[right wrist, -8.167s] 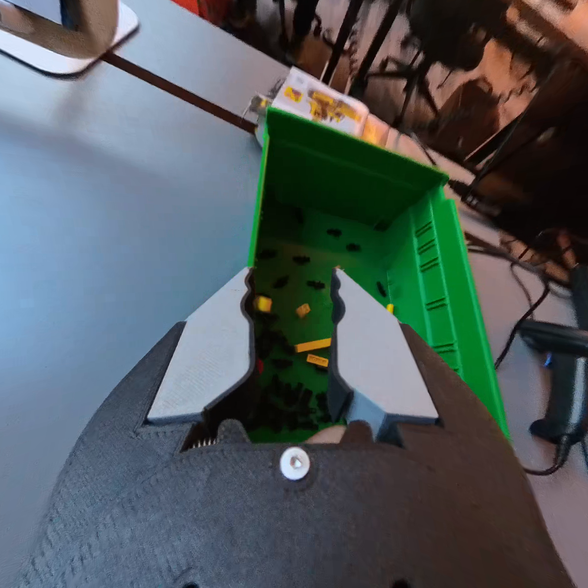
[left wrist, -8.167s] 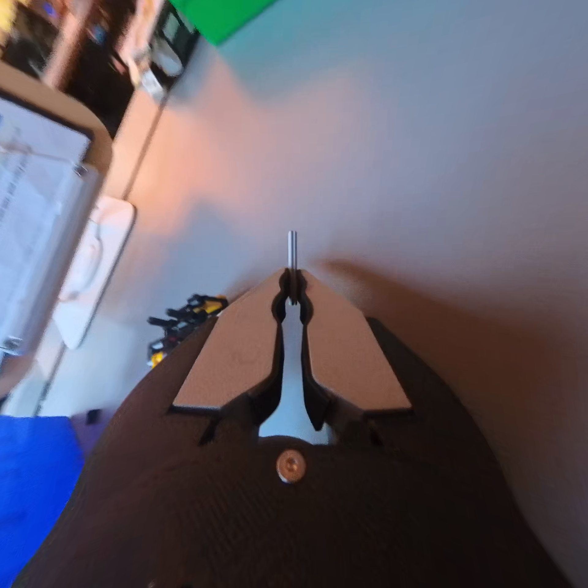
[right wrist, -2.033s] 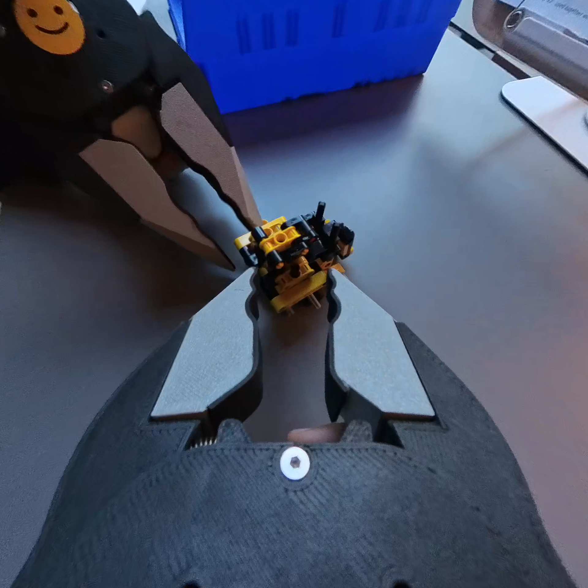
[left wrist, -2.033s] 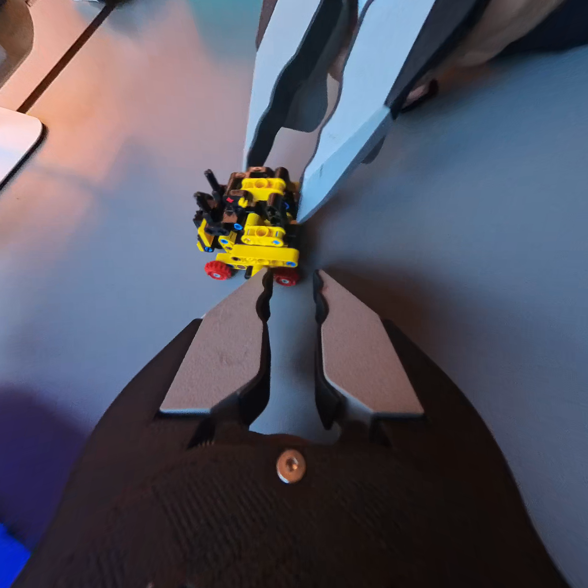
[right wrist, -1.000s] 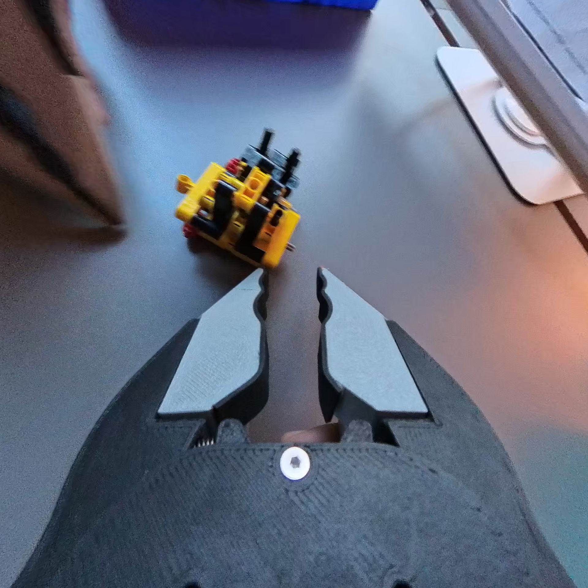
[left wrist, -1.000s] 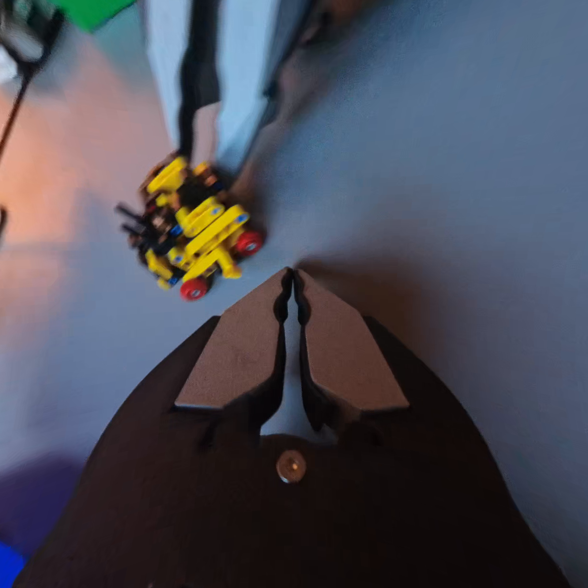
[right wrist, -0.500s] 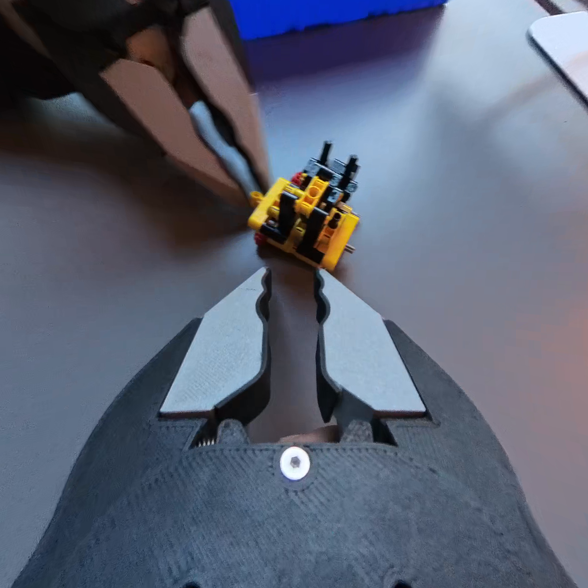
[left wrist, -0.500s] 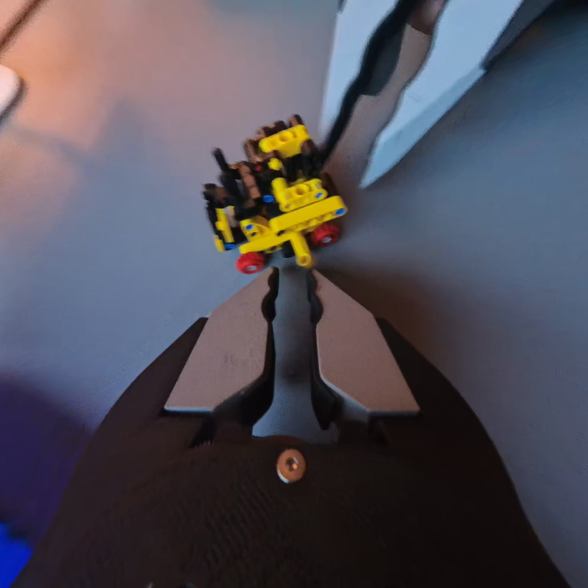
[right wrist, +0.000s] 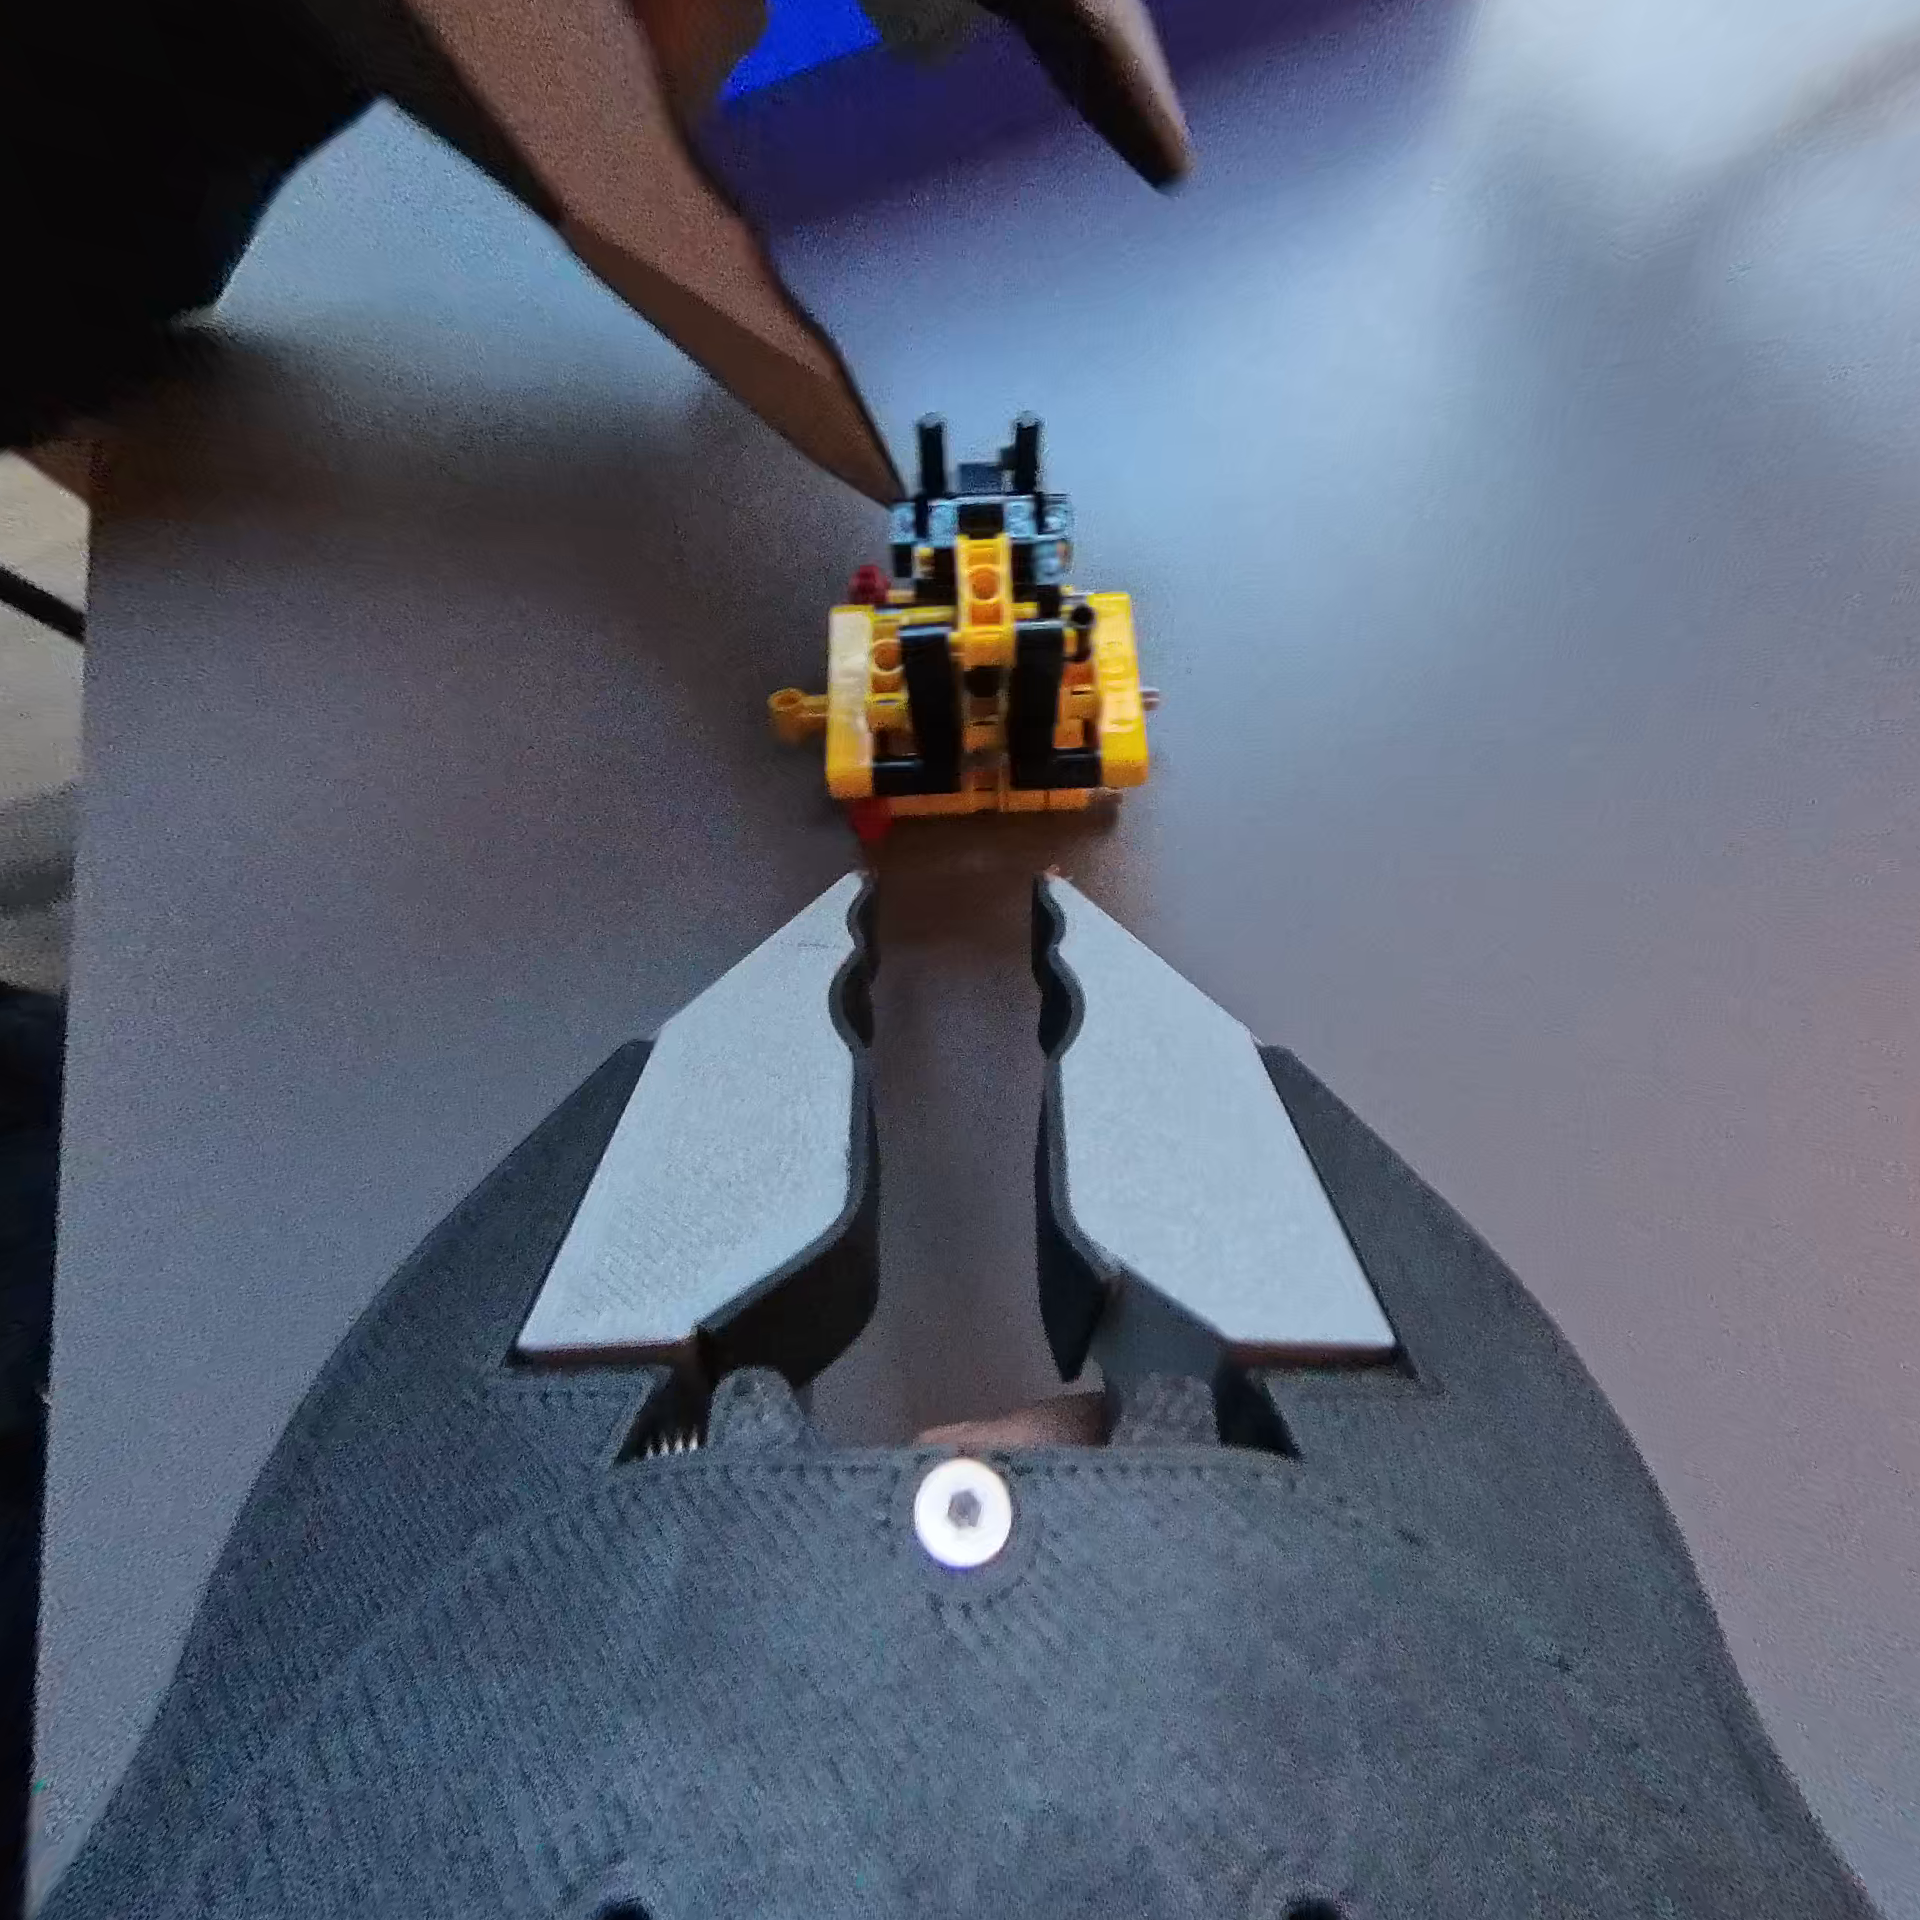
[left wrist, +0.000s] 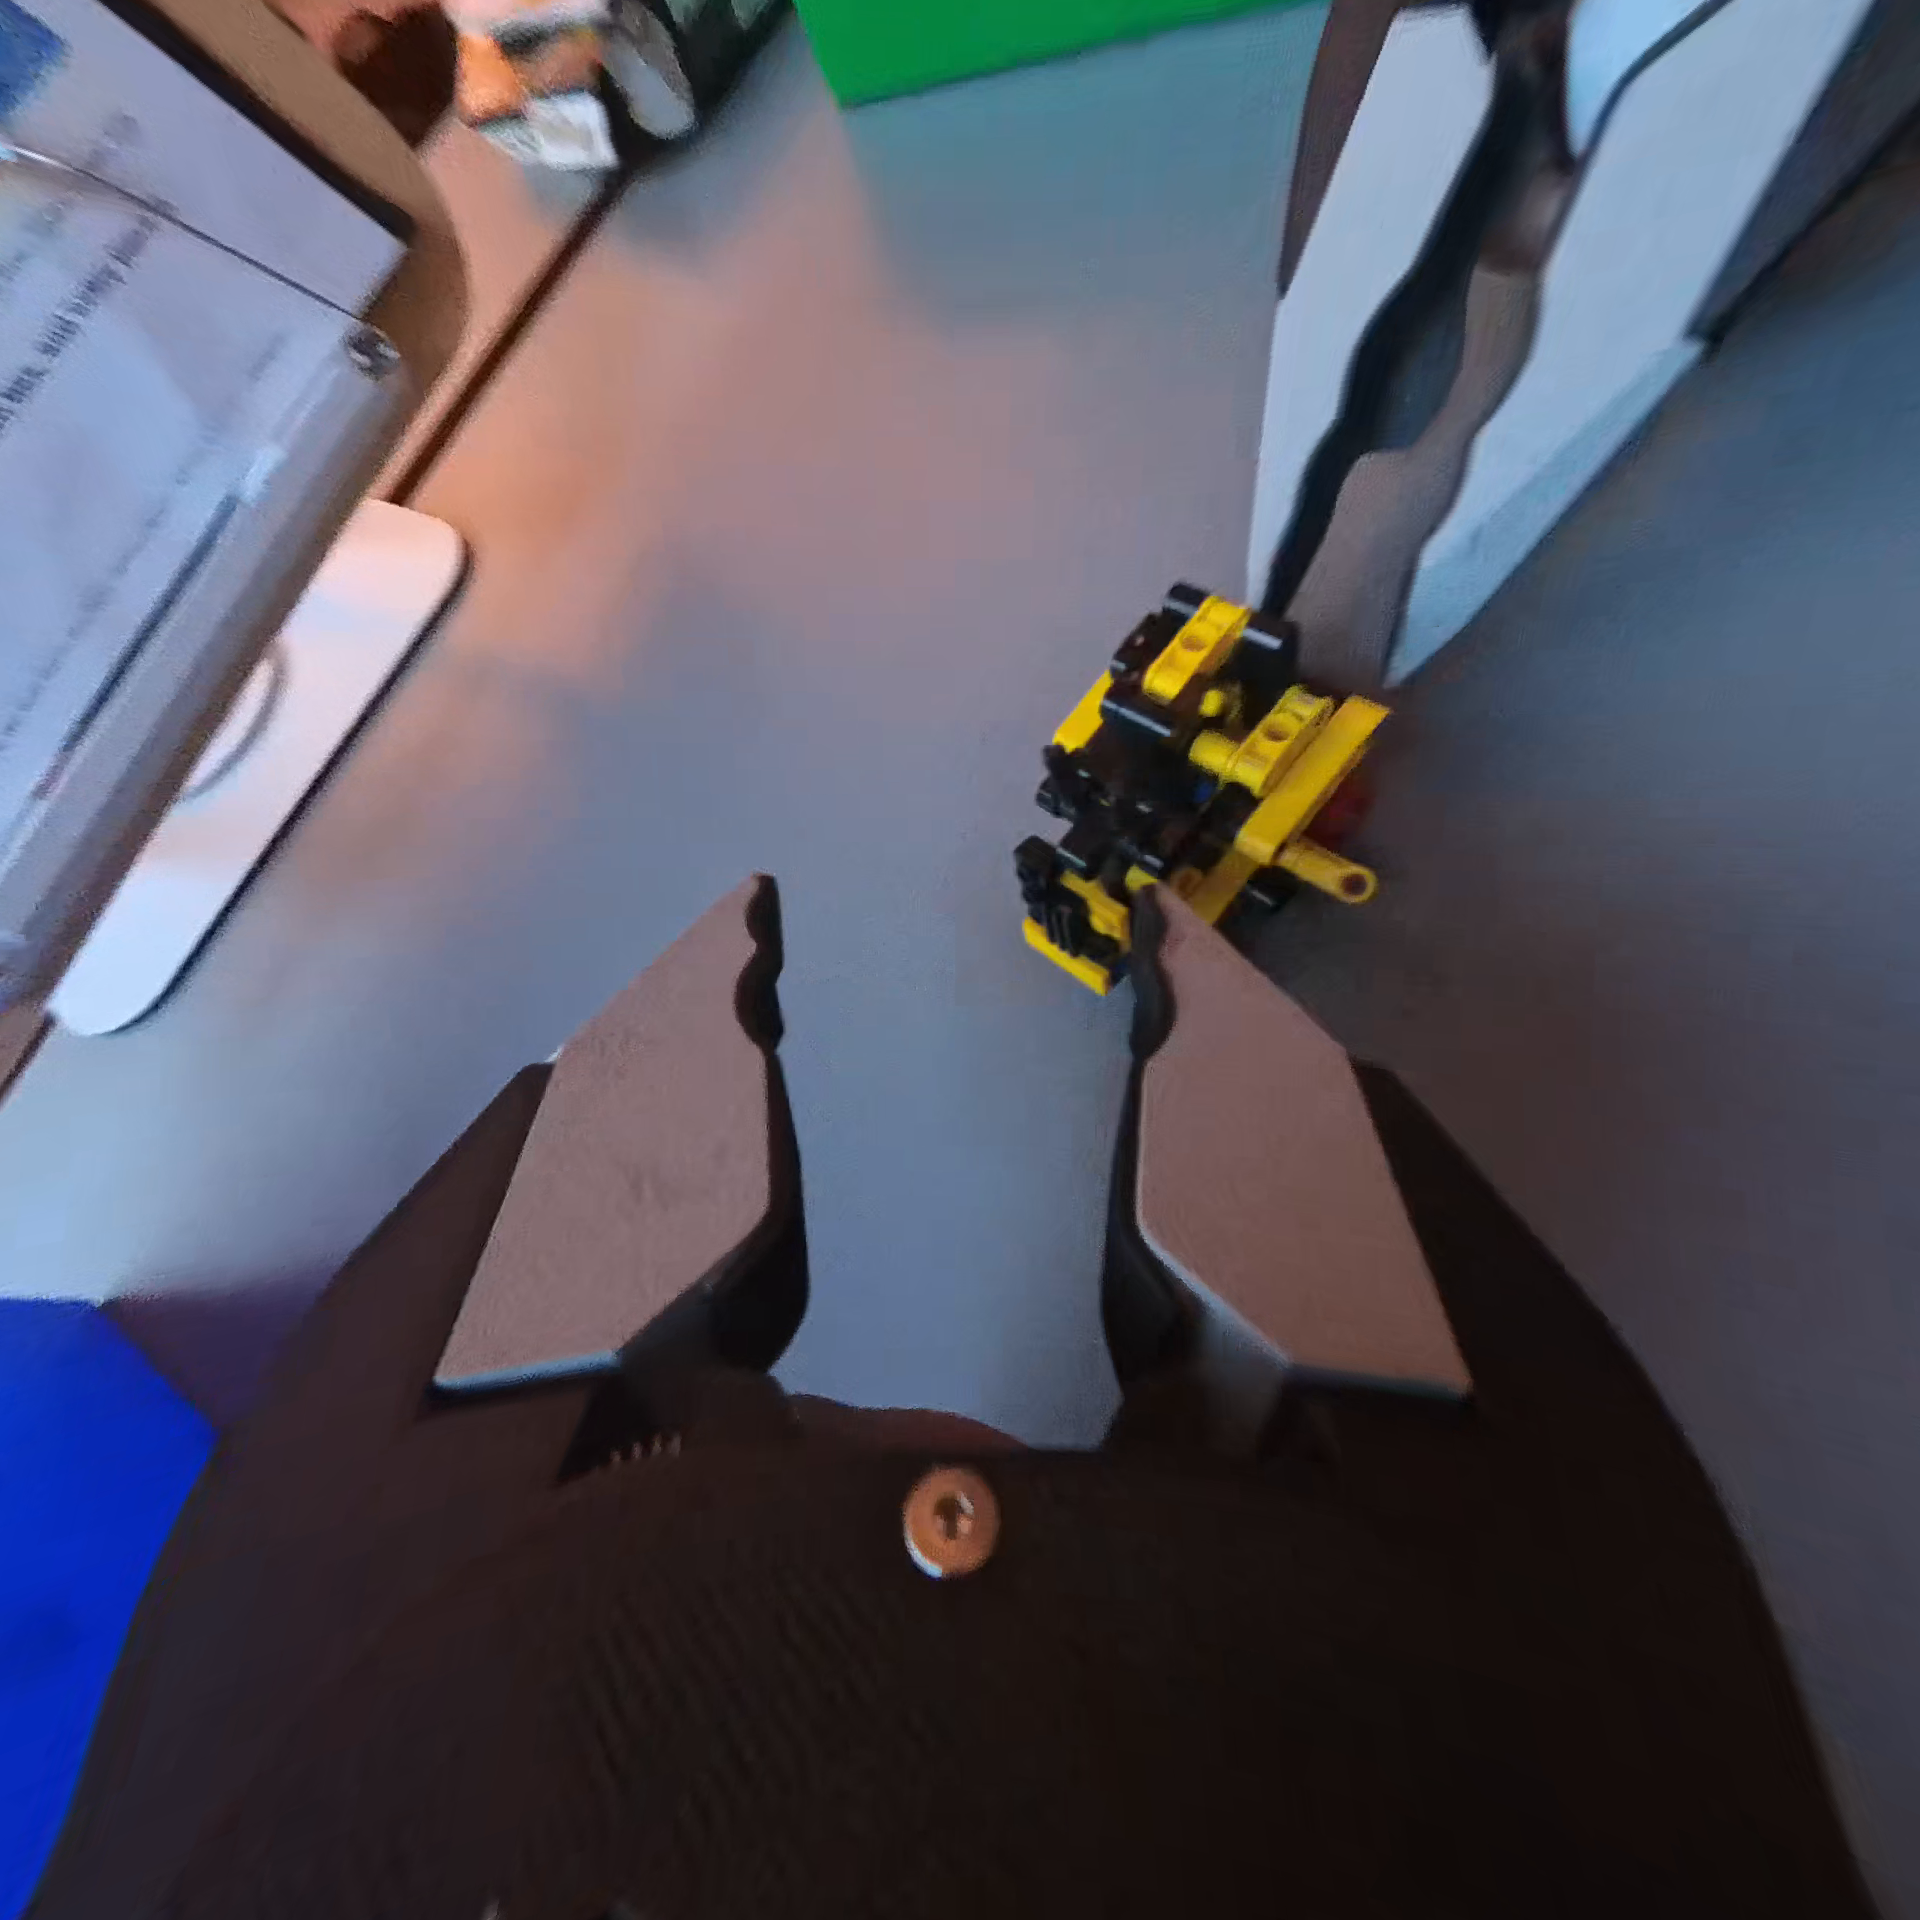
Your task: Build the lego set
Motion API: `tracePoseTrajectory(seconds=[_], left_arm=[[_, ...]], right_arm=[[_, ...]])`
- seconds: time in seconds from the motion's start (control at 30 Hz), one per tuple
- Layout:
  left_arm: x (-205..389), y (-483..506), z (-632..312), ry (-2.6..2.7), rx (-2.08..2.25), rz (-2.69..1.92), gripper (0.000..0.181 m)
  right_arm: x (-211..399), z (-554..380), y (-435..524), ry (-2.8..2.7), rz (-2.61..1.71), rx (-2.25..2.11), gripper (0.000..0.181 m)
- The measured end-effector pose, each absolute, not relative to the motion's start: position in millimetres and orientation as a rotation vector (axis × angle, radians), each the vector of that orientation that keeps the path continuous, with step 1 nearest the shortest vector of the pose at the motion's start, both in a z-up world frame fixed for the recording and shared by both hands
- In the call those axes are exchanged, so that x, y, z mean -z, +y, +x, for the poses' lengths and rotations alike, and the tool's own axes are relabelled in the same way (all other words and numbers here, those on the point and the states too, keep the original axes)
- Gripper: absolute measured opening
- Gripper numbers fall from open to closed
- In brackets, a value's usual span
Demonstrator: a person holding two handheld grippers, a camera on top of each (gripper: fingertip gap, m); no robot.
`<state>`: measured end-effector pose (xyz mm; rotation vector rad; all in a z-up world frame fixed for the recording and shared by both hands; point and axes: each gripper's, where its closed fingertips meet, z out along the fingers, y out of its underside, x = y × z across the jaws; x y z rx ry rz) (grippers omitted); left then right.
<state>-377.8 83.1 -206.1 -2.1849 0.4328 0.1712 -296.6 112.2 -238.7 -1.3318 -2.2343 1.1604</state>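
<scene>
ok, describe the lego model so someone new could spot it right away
Start at the grey table, between the two open grippers, the left gripper and the right gripper, which point at each other. The lego model sits on the table between their tips. It is the only small yellow and black block build there, with red wheels underneath.
</scene>
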Motion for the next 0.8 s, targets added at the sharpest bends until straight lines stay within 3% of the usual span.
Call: tracePoseTrajectory(seconds=[0.03,0.17,0.3,0.5,0.63,0.8], left_arm=[[213.2,87.2,-375.7,0.468,-0.124,-2.207,0.064],[243.8,94.7,-350.8,0.574,0.142,-2.286,0.081],[254.5,95.0,-327.2,0.652,0.319,-2.267,0.049],[252.1,93.9,-321.9,0.724,0.220,-2.215,0.047],[252.4,98.8,-325.7,0.659,0.182,-2.233,0.048],[252.5,101.0,-328.5,0.620,0.167,-2.243,0.047]], right_arm=[[240.0,-294.8,108.5,-2.260,-1.291,-1.143,0.026],[243.2,-288.3,94.1,-2.338,-1.136,-1.123,0.023],[245.4,-295.1,98.8,-2.284,-1.042,-1.033,0.007],[246.0,-295.3,101.2,-2.287,-0.990,-1.009,0.019],[248.3,-296.8,106.5,-2.263,-0.857,-0.873,0.005],[251.8,-300.0,109.4,-2.263,-0.840,-0.817,0.009]])
